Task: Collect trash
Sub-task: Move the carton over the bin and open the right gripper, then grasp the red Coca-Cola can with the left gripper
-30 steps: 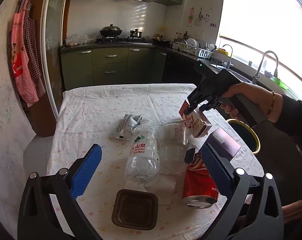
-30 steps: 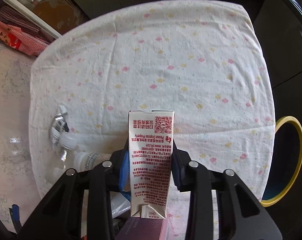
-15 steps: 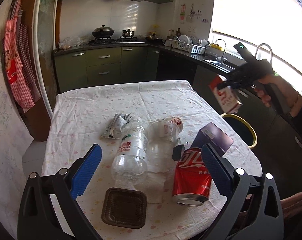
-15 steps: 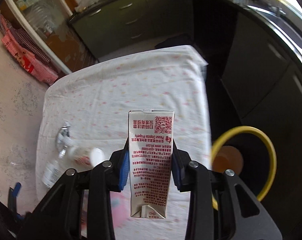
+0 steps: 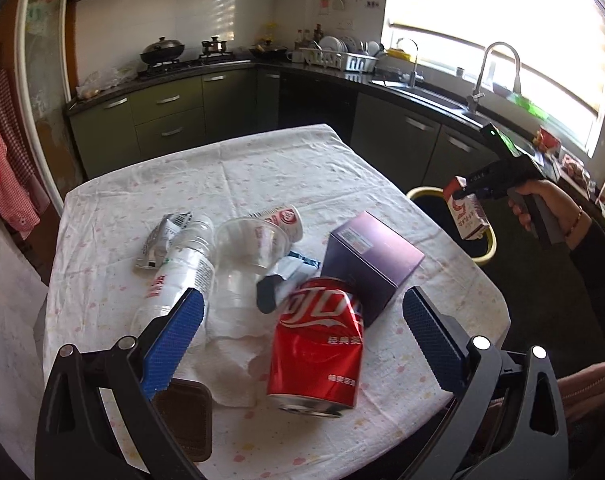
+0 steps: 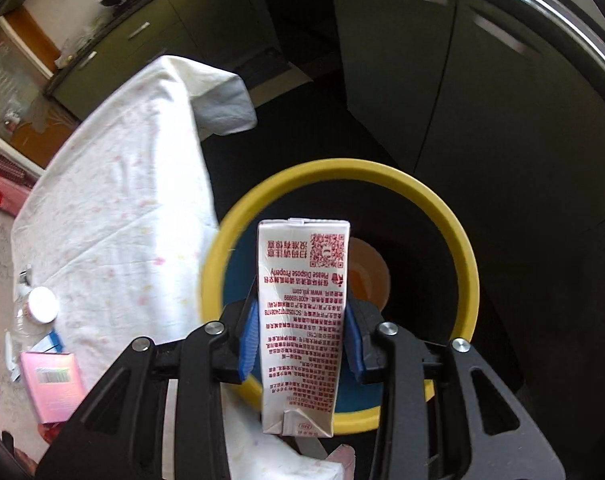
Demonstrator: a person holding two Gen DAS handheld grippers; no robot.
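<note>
1. Milk carton (image 6: 302, 320), white with red print, sits between the blue pads of the right hand-held gripper (image 6: 302, 332), directly over the mouth of the yellow-rimmed bin (image 6: 454, 240). Jaws are opening; the carton is between them, pads flanking both its sides. Whether they press it cannot be resolved from the wrist view.
2. Right hand-held gripper points steeply down into the bin. In the left wrist view the person's hand (image 5: 542, 208) wraps its grip, sleeve dark, bracelet at the wrist; the carton (image 5: 468, 216) hangs tilted above the bin rim (image 5: 422, 192).
3. Inside the bin: blue inner wall, an orange-brown disc near the bottom.
4. Bin stands on the dark floor just beside the edge of the surface (image 5: 262, 168), which carries a white cloth with pale pink and yellow specks.
5. Left hand-held gripper (image 5: 302, 328): jaws spread wide, nothing between the pads, angled down over the near part of the surface, well apart from the bin.
6. On the surface, away from the bin: purple box (image 5: 374, 256), dented red can (image 5: 318, 344), clear plastic cup (image 5: 250, 240), clear bottle (image 5: 182, 276), crumpled wrapper (image 5: 162, 236), brown tray (image 5: 186, 416), white napkin (image 5: 234, 360).
7. Room beyond: green cabinets, stove with wok, dish rack, sink faucet below a bright window.
</note>
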